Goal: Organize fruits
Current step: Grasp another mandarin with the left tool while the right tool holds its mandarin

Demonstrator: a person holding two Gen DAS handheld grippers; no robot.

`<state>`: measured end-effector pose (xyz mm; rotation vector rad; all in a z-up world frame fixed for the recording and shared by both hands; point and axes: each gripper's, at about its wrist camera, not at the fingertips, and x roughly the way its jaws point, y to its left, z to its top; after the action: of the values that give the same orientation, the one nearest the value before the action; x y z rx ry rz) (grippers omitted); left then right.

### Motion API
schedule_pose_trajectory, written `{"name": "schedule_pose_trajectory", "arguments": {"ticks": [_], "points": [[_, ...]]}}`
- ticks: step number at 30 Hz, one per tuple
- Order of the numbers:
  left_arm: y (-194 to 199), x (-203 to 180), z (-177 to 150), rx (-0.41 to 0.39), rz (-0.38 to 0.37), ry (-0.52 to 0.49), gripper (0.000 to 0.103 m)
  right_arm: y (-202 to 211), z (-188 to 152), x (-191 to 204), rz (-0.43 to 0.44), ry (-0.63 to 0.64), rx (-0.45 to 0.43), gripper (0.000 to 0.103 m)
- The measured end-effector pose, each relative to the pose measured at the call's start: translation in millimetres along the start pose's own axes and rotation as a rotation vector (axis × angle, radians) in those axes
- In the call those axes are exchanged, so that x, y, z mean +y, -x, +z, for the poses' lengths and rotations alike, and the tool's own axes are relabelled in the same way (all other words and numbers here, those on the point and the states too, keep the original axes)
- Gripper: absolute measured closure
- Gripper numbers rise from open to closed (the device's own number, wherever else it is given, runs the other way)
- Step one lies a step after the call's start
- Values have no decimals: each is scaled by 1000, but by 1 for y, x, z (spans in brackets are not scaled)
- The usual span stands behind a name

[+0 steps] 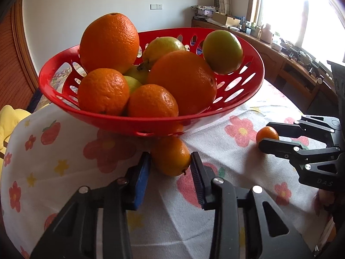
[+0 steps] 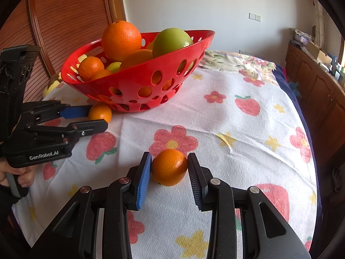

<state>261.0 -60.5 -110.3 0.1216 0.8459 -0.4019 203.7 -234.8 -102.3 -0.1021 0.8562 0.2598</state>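
**A:** Where do we stand with the fruit?

**B:** Most of it sits in the red basket (image 2: 138,79) already: big oranges, smaller ones, some green fruit. The basket stands tilted on the flowered cloth (image 2: 237,116). From what I see, two small oranges are left on the cloth, and I have a tool on each.

**A:** Starting from the left?

**B:** My left gripper (image 1: 170,161) is closed on the orange by the basket (image 1: 170,156), which lies on the cloth just under the basket's near rim. Both pads touch its sides. It hasn't left the cloth.

**A:** And the right one?

**B:** My right gripper (image 2: 169,168) is closed on the second orange (image 2: 169,167), further out on the cloth, well apart from the basket. The blue pad presses its left side and the dark pad meets its right. It rests on the cloth too.

**A:** So what remains?

**B:** I judge lifting both and setting them in the basket, which is heaped, so they may roll.

**A:** Any writing?

**B:** The left tool's body reads "GenRobot.AI" in the right camera. The right tool shows "DAS", cut off by the edge of the left camera's view.
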Motion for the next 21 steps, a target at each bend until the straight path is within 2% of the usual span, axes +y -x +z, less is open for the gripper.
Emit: {"name": "schedule_pose_trajectory", "arguments": {"ticks": [3,9,21], "points": [[4,-1,-4,-2,0,-13,67,0,0,0,-2,2,0,69],[31,-3,-13,-55,-8,-17,67,-1,0,1,-2,7,6,69],[76,-8,-13,-139,-28,-29,67,3,0,-2,-11,17,-2,70]]}}
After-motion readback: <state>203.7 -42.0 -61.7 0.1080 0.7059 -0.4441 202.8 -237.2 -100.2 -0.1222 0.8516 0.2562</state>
